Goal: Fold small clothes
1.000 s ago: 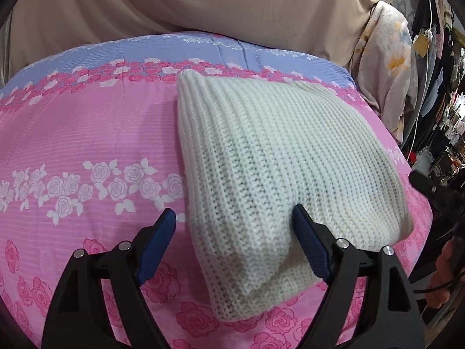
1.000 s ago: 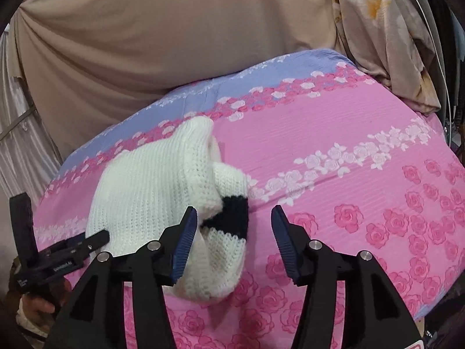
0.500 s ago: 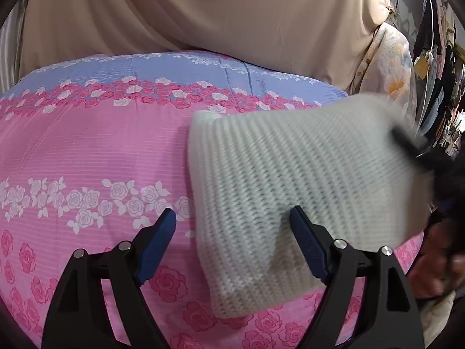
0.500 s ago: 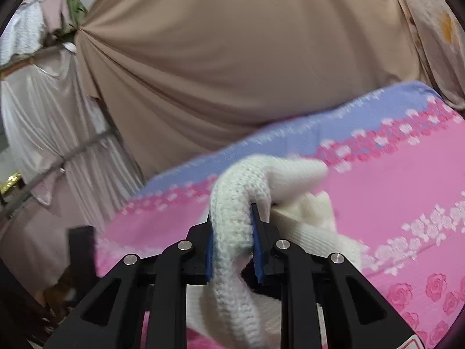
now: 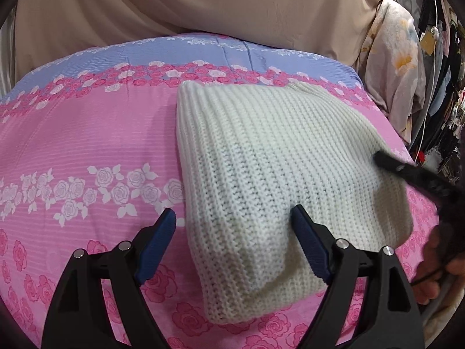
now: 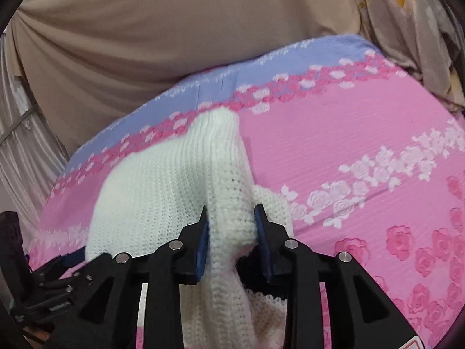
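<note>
A folded cream knit garment (image 5: 279, 174) lies on the pink rose-print bedspread (image 5: 87, 145), toward its right side, with a beige curtain (image 5: 203, 0) hanging behind the bed. The left gripper (image 5: 234, 241) is spread wide, its blue-padded fingers (image 5: 158, 244) straddling the garment's near left corner without closing on it. The right gripper (image 6: 232, 241) has its pads pressed into a thick roll of the knit's edge (image 6: 229, 226), pinching it at the garment's right side, and the black left tool shows at the lower left of that view
</note>
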{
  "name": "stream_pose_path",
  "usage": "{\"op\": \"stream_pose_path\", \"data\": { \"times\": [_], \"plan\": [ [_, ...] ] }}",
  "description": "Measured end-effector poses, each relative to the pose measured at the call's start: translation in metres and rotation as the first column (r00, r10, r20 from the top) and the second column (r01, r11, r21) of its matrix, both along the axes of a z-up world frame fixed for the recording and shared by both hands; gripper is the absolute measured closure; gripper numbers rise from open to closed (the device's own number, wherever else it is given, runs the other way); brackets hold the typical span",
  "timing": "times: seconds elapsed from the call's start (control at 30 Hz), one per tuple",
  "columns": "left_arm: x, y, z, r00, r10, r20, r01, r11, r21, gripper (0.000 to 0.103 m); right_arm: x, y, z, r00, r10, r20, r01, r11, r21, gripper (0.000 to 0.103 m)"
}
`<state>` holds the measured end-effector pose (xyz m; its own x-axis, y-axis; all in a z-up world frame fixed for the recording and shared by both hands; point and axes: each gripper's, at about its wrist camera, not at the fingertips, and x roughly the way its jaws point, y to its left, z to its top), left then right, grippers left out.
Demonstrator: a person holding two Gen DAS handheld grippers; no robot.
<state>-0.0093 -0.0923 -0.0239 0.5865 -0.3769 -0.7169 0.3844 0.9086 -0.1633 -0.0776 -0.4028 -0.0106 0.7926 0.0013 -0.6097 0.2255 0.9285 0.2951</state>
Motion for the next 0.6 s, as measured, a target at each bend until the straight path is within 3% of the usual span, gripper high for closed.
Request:
{"op": "stream_pose_path", "data": {
  "times": [0.1,0.23,0.3,0.4,0.43,0.5,0.6],
  "plan": [
    [-0.002,-0.002,0.002,1.0,-0.001,0.005,0.001,1.0,0.005,0.024,-0.019,0.013,0.024,0.999,-0.016,0.048,0.02,0.996,-0.082,0.071],
    [-0.005,-0.004,0.004,1.0,0.007,0.01,-0.007,1.0,0.01,0.025,-0.039,0.044,0.029,0.996,0.073,0.05,-0.067,0.993,-0.099,0.071],
    [-0.007,-0.003,0.005,1.0,0.014,0.015,-0.014,1.0,0.012,0.025,-0.041,0.063,0.015,0.992,0.125,0.005,-0.124,0.987,-0.107,0.071],
    [-0.009,-0.001,0.003,1.0,0.018,0.008,-0.018,1.0,0.013,0.025,-0.025,0.082,-0.039,0.969,0.171,-0.178,-0.191,0.977,-0.099,0.072],
    [-0.009,0.0,0.003,1.0,0.017,0.0,-0.017,1.0,0.012,0.025,-0.022,0.084,-0.052,0.967,0.164,-0.197,-0.188,0.976,-0.11,0.072],
    [-0.012,0.003,0.005,1.0,0.02,0.005,-0.02,1.0,0.008,0.025,-0.026,0.09,-0.045,0.973,0.151,-0.175,-0.177,0.974,-0.14,0.073],
    [-0.016,0.005,0.008,1.0,0.015,0.012,-0.015,1.0,-0.001,0.024,-0.039,0.088,-0.02,0.981,0.173,-0.083,-0.18,0.98,-0.081,0.073]
  ]
}}
